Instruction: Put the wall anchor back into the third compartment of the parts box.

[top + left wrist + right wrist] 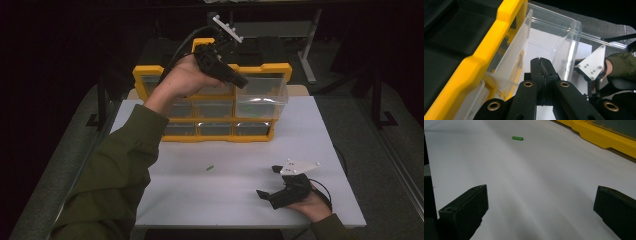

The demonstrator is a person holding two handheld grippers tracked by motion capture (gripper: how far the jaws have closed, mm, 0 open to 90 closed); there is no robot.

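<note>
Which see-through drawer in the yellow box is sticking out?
The top right drawer, under the left gripper. It is pulled forward; the other drawers sit flush.

The person's left hand (182, 80) covers the organizer's (150, 75) top-left drawers, the green piece (210, 168) at seven o'clock from the pulled-out clear drawer (262, 95) is too small to identify, and drawer contents stay blurred.

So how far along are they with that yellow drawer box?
Done: one clear drawer stands pulled out of the yellow organizer. In hand: the left gripper, jaws shut, is at that drawer's rim. Left: a small green piece lies loose on the white table, and the right gripper rests open nearby.
</note>
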